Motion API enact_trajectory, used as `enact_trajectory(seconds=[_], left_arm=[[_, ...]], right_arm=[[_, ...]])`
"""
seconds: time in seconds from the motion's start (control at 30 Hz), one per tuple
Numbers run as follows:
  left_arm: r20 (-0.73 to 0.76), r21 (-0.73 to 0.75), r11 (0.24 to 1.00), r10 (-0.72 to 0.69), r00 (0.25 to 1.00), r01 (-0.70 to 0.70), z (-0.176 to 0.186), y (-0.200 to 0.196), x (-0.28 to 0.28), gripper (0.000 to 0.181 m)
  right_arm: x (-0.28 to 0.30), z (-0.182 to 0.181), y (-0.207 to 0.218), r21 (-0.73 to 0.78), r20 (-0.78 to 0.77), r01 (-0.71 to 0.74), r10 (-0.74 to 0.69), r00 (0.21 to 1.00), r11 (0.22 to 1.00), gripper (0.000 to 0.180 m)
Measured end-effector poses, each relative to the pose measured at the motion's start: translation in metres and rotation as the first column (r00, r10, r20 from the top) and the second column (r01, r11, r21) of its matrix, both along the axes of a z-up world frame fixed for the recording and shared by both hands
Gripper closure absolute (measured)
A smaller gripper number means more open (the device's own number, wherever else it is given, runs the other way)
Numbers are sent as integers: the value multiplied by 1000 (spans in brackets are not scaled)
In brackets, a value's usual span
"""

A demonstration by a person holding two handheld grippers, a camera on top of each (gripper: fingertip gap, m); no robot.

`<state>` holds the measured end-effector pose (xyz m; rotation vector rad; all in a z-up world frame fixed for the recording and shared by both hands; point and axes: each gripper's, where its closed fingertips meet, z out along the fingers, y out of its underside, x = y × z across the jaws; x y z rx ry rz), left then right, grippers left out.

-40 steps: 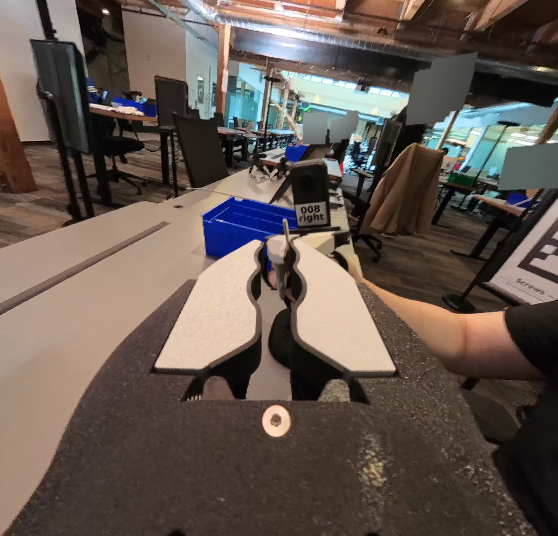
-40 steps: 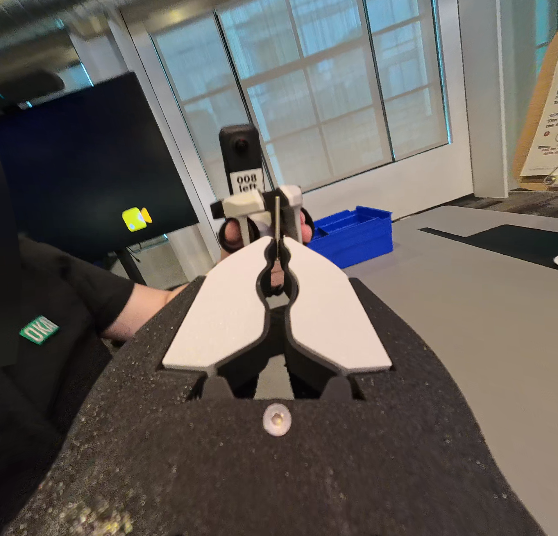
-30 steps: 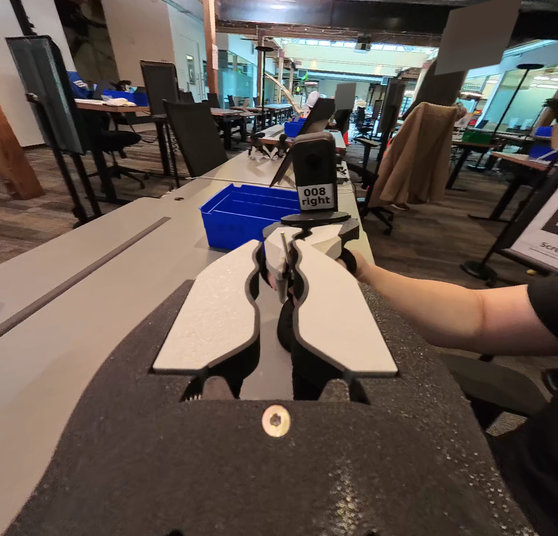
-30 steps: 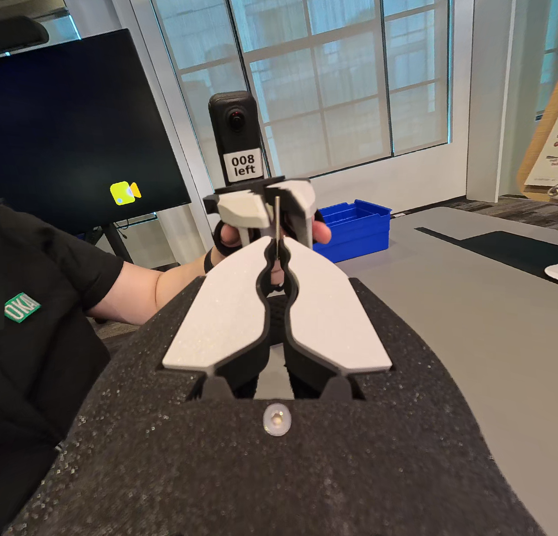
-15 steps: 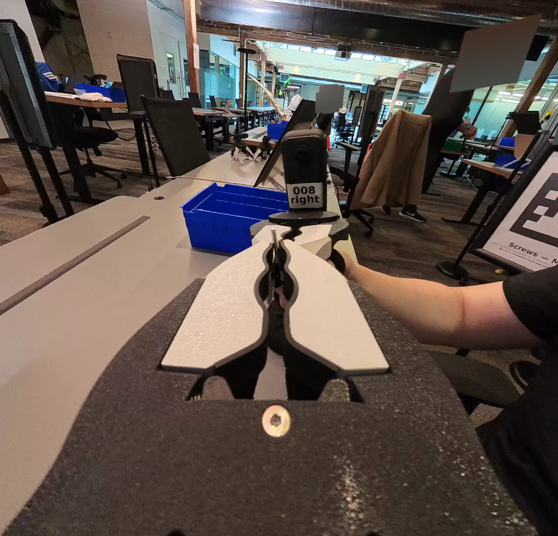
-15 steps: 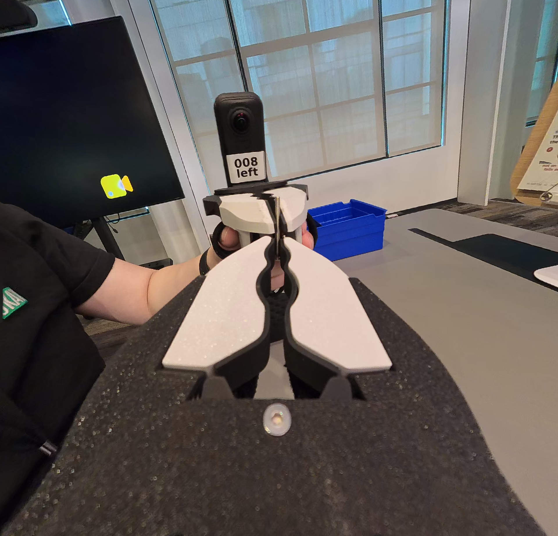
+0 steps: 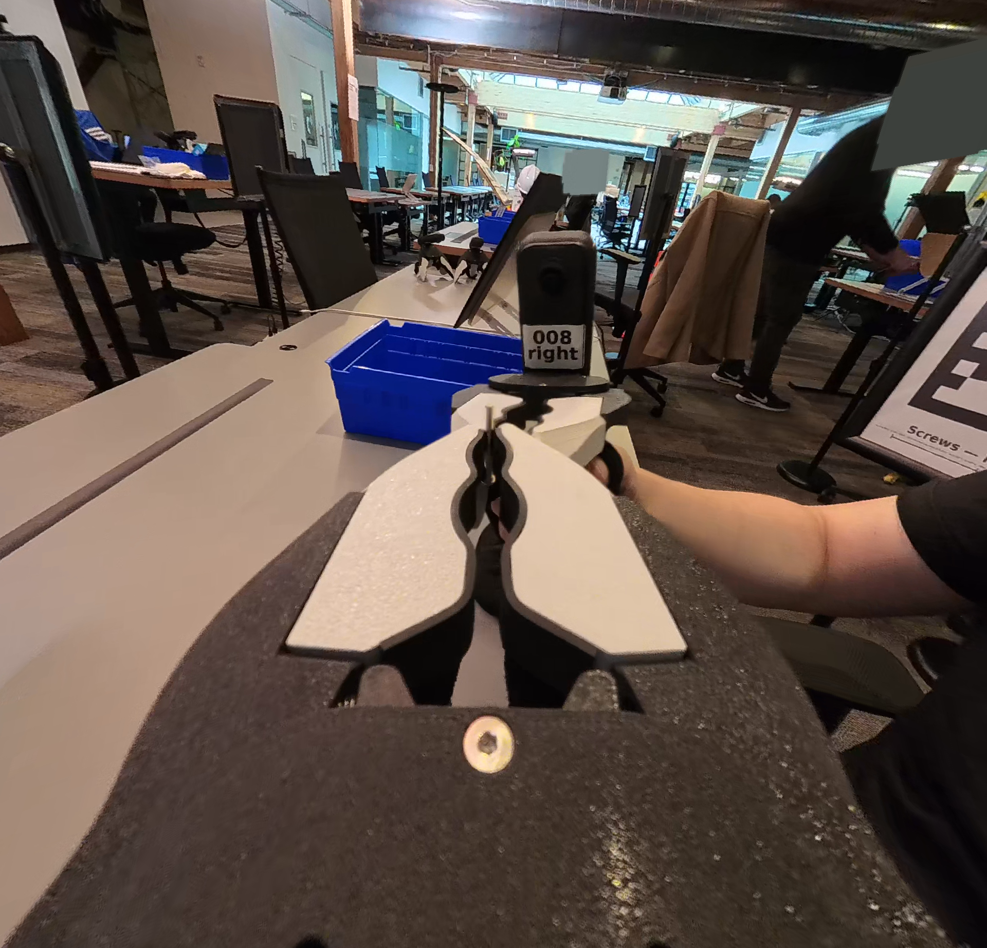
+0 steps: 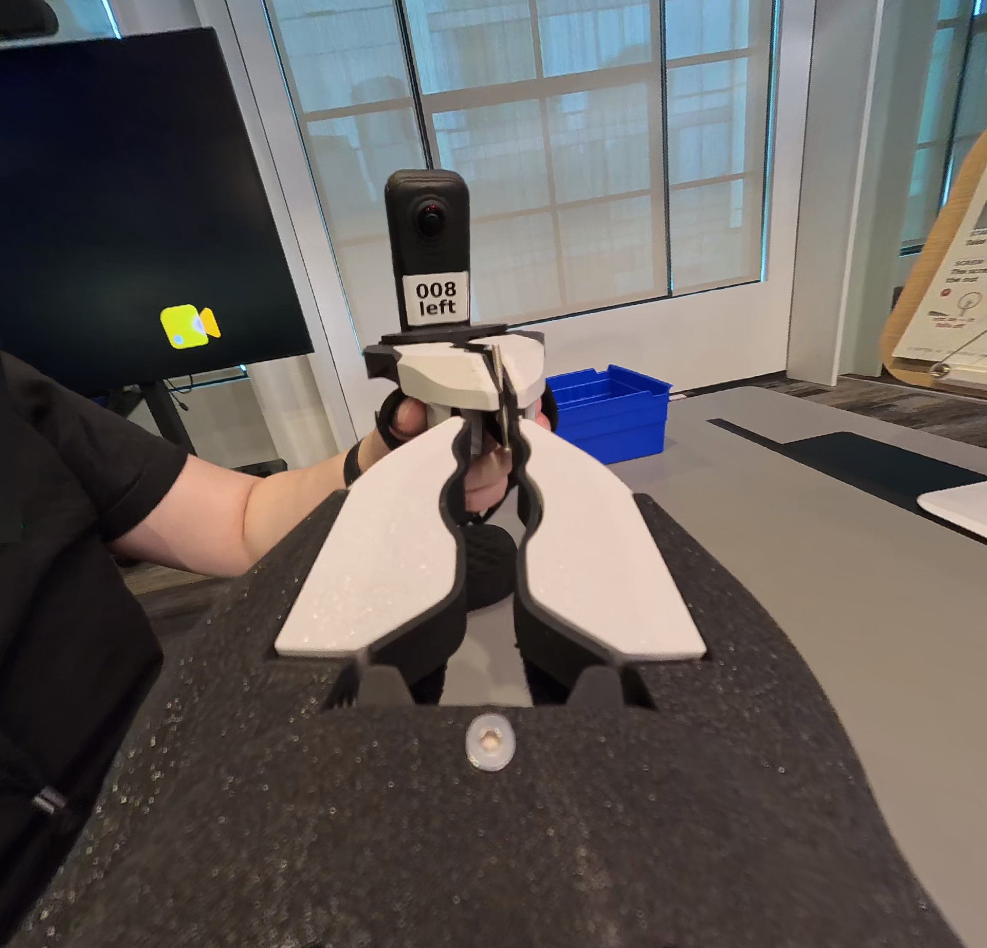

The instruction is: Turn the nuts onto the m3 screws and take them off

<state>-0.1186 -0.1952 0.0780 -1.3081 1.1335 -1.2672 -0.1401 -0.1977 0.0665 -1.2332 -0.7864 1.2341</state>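
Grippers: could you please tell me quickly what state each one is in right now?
Left gripper: shut on the screw.
Right gripper: open, holding nothing; the screw passes between its jaws.

The M3 screw is a thin, grey metal rod standing nearly upright. In the left wrist view it is pinched between the closed fingertips of the left hand-held gripper, its upper end pointing to 12 o'clock above them. In the right wrist view the screw leans slightly, lower tip toward 5 o'clock. No nut can be made out.
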Motion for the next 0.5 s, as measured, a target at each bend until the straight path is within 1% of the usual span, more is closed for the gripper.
enact_trajectory(seconds=[0.1,0.23,0.3,0.43,0.5], left_arm=[[-22,-1,1000,10,1000,-10,-3,3,-5,179],[-48,-9,1000,-10,999,10,-9,1,-9,179],[-90,-5,1000,-29,995,29,-16,-3,-7,179],[-151,25,998,-47,987,52,-25,-10,-3,179],[-163,31,998,-55,985,61,-27,-13,-1,179]], right_arm=[[11,-2,0,25,23,24,-24,999,999,167],[26,10,1,75,23,73,-75,997,995,171],[22,12,-1,107,83,63,-72,994,992,171],[8,5,-1,153,238,48,-84,968,987,170],[3,3,-3,153,267,24,-64,962,988,170]])
